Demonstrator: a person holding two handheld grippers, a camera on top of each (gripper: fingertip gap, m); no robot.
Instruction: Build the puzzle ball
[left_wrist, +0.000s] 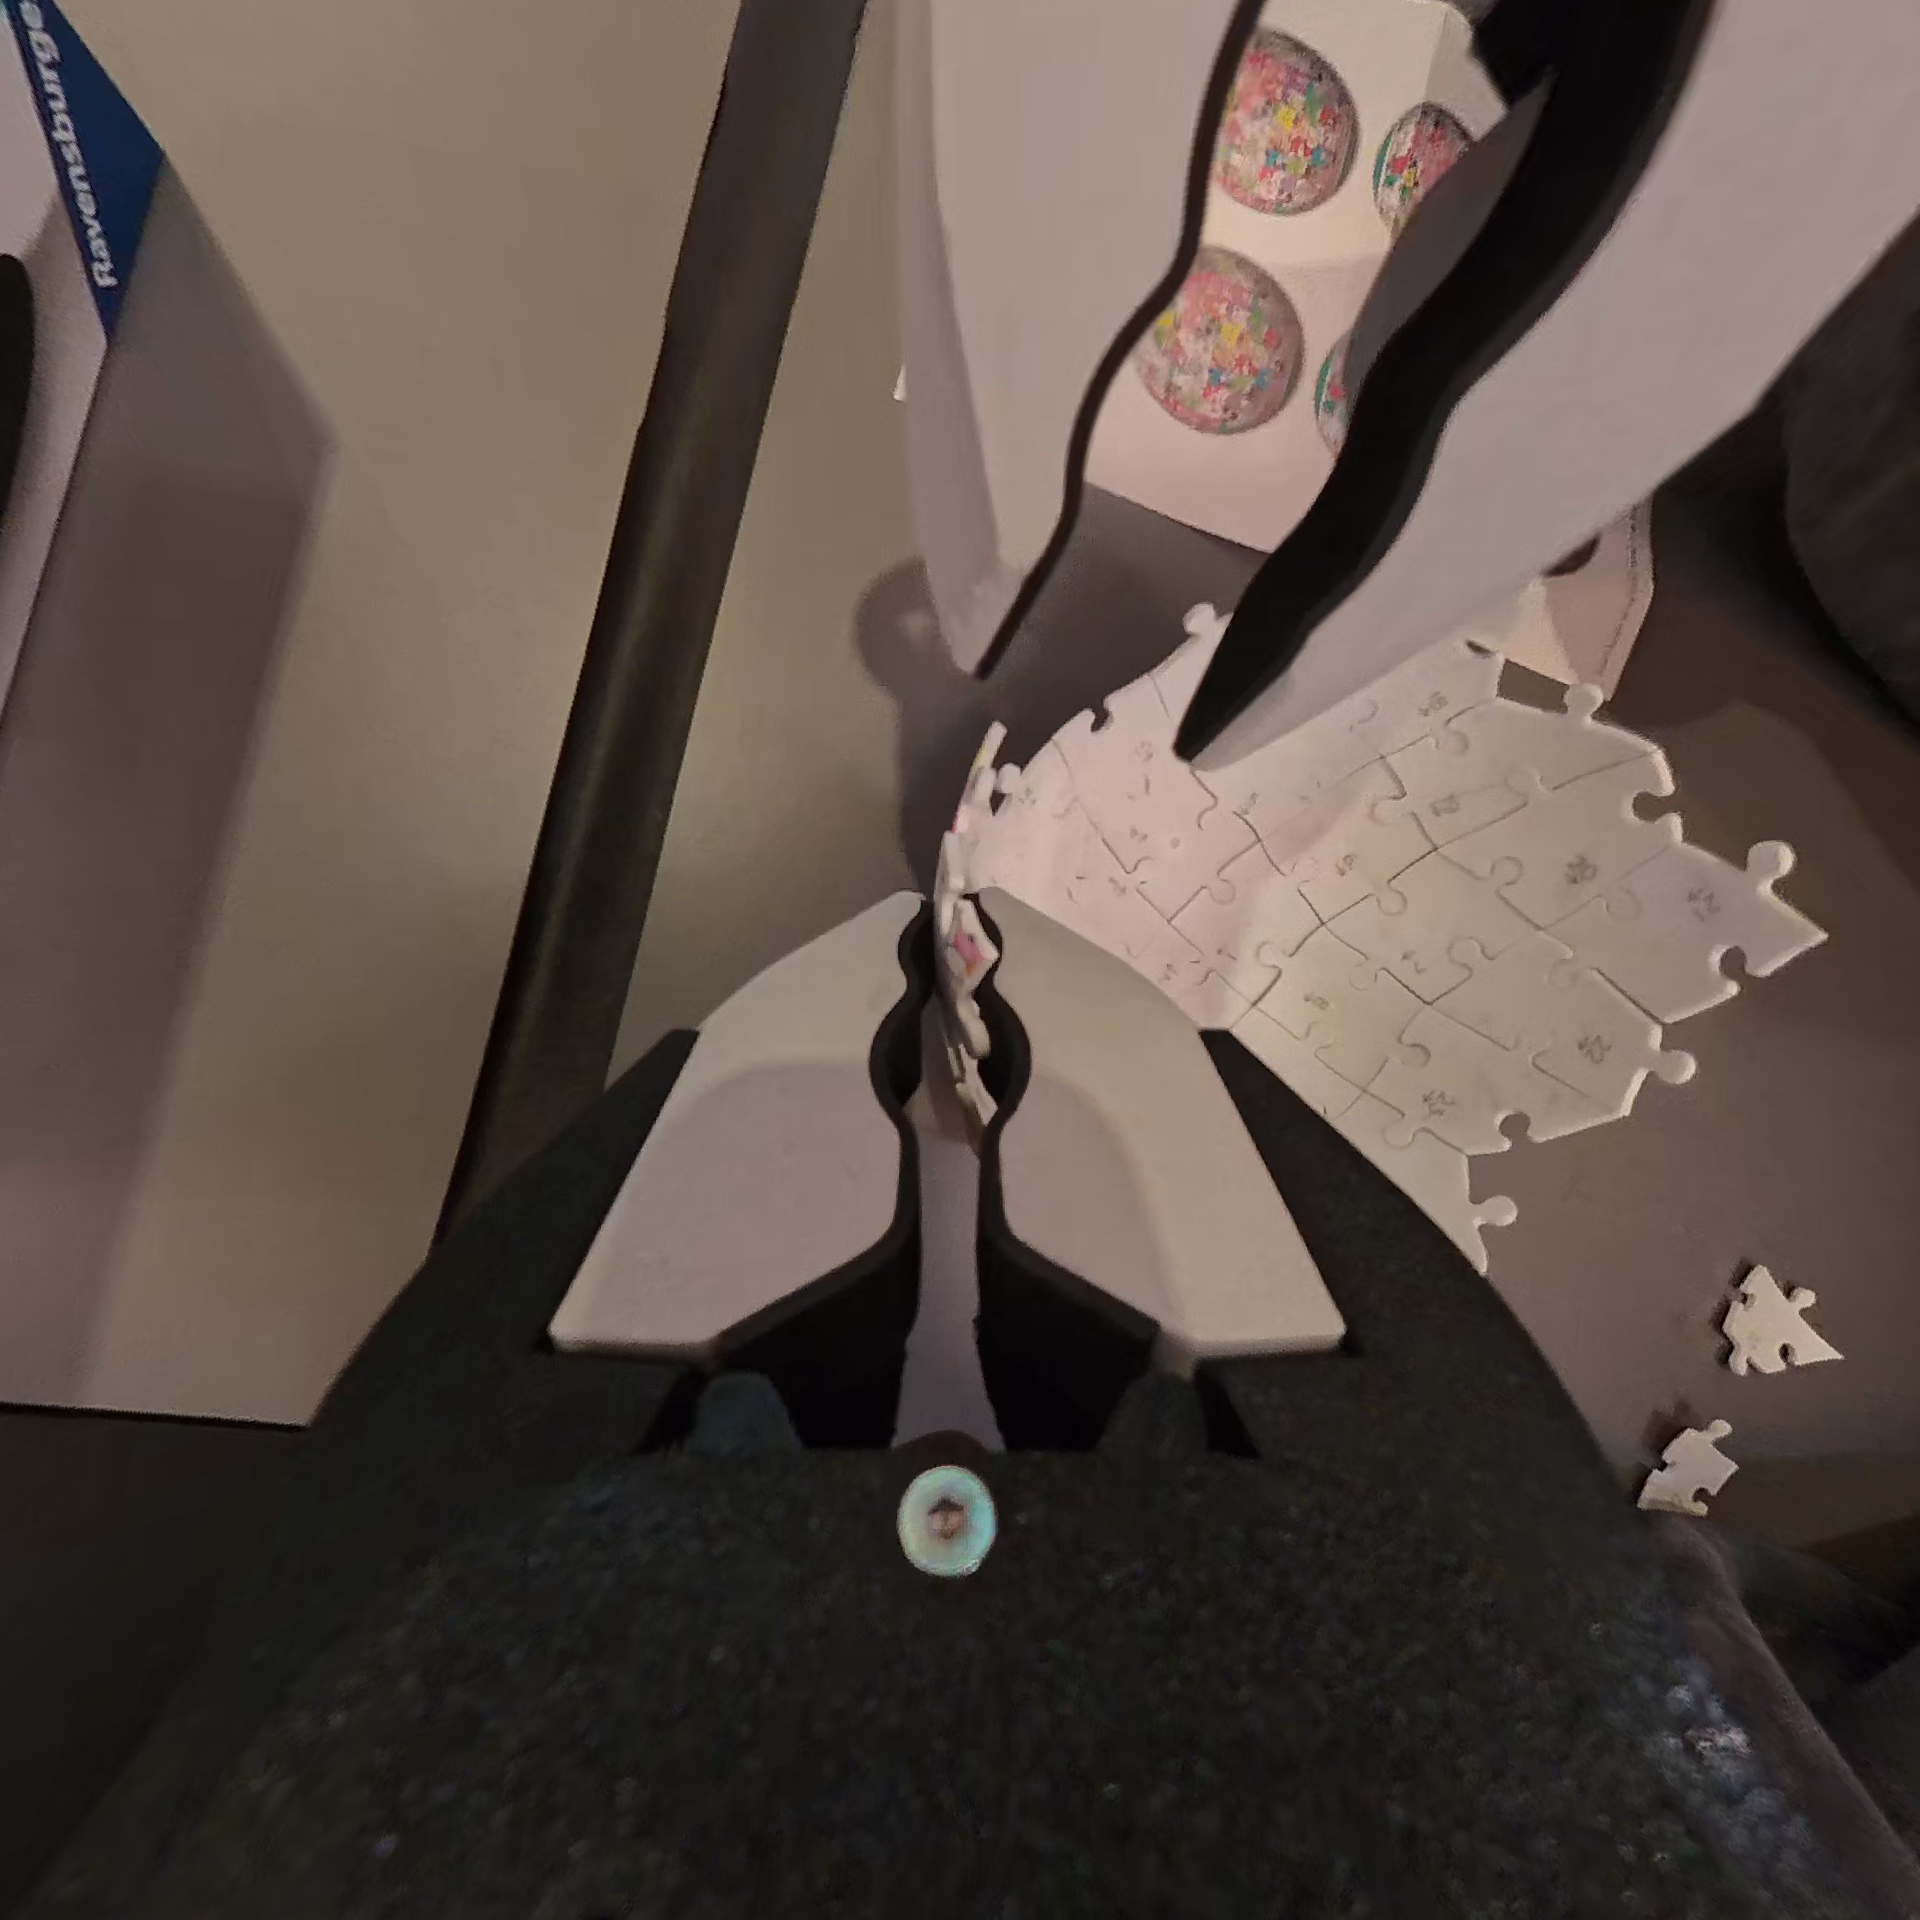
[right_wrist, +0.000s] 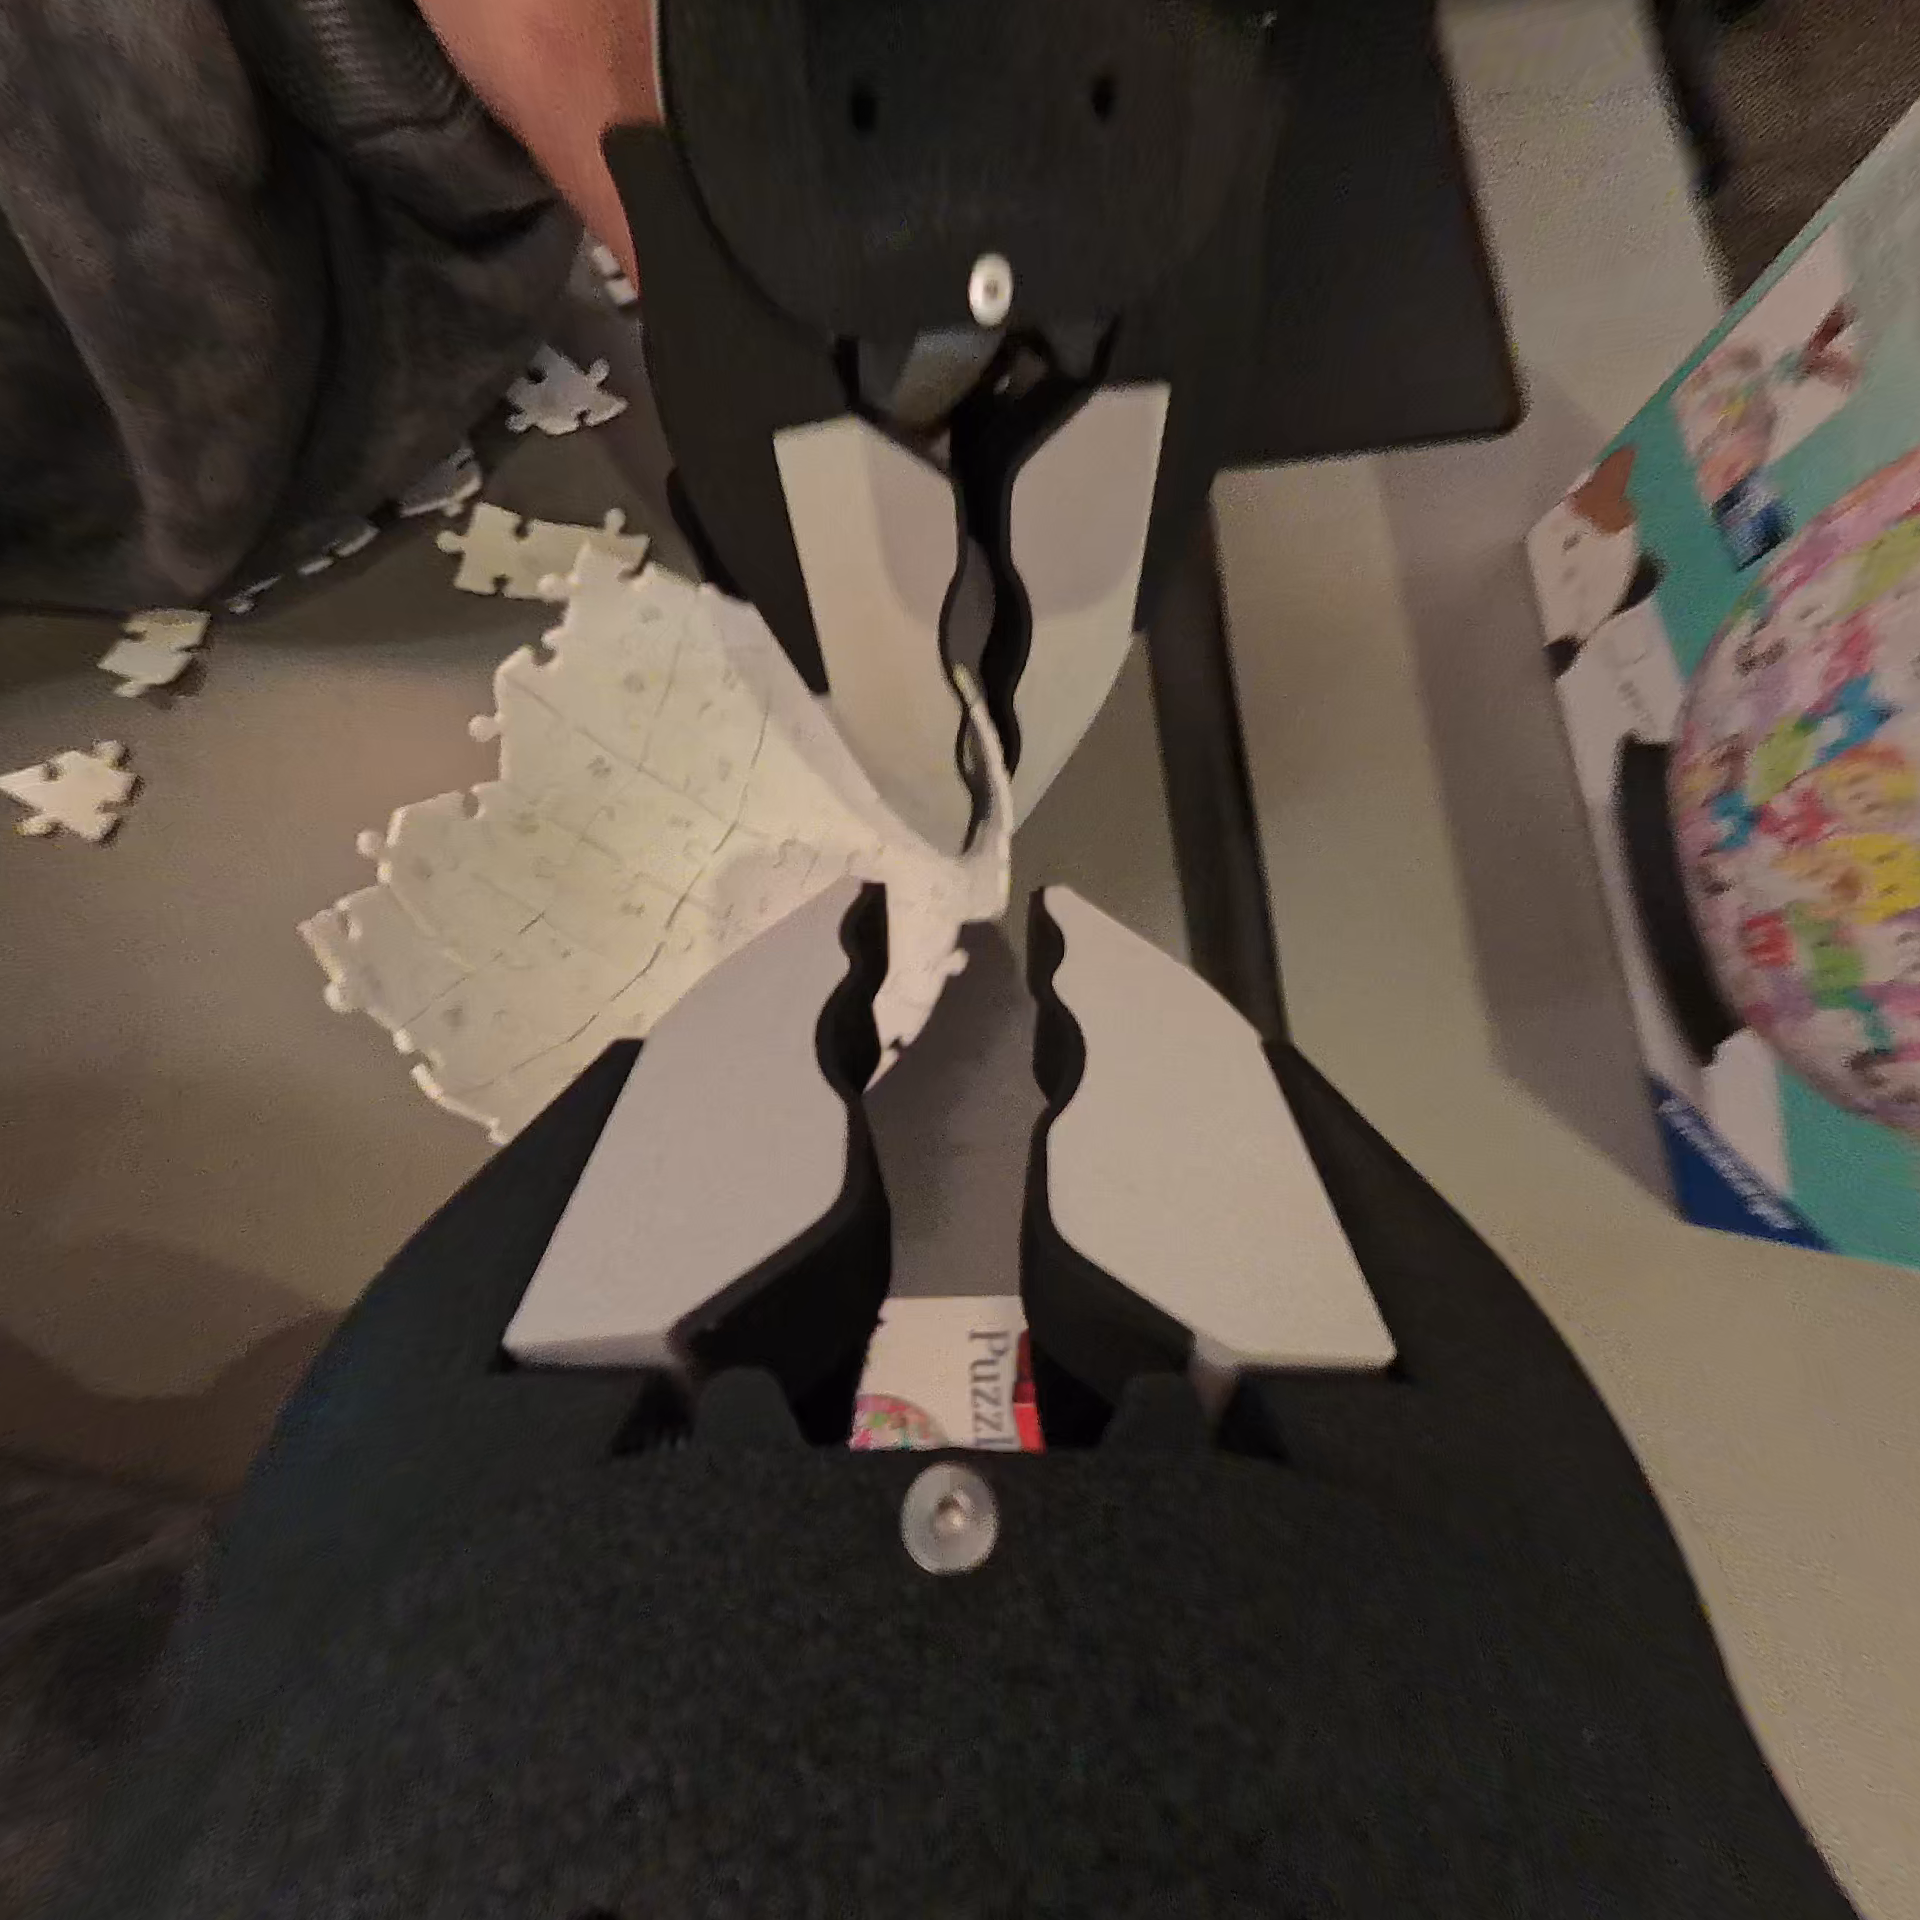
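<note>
A curved, joined section of the puzzle ball (left_wrist: 1403, 935) shows its white numbered back and hangs above the grey table. My left gripper (left_wrist: 951, 925) is shut on its left edge, where a coloured face peeks between the fingers. My right gripper (left_wrist: 1091, 712) comes in from above, open, with one fingertip over the section's upper rim. In the right wrist view the section (right_wrist: 582, 831) spreads to the left. Its gripped edge runs down between the open fingers of my right gripper (right_wrist: 961, 914), close to the left one. My left gripper (right_wrist: 982, 852) faces it from above.
Loose white pieces (left_wrist: 1771, 1335) lie on the table at the right, and more lie by a dark grey cloth (right_wrist: 73, 790). The puzzle box (right_wrist: 1766, 831) stands at the right. A leaflet with ball pictures (left_wrist: 1226, 353) lies behind. A dark bar (left_wrist: 675, 520) crosses the table. Across from one pair of fingers to the other is roughly 5 cm. My left tips are roughly 9 cm from the section (right_wrist: 582, 831).
</note>
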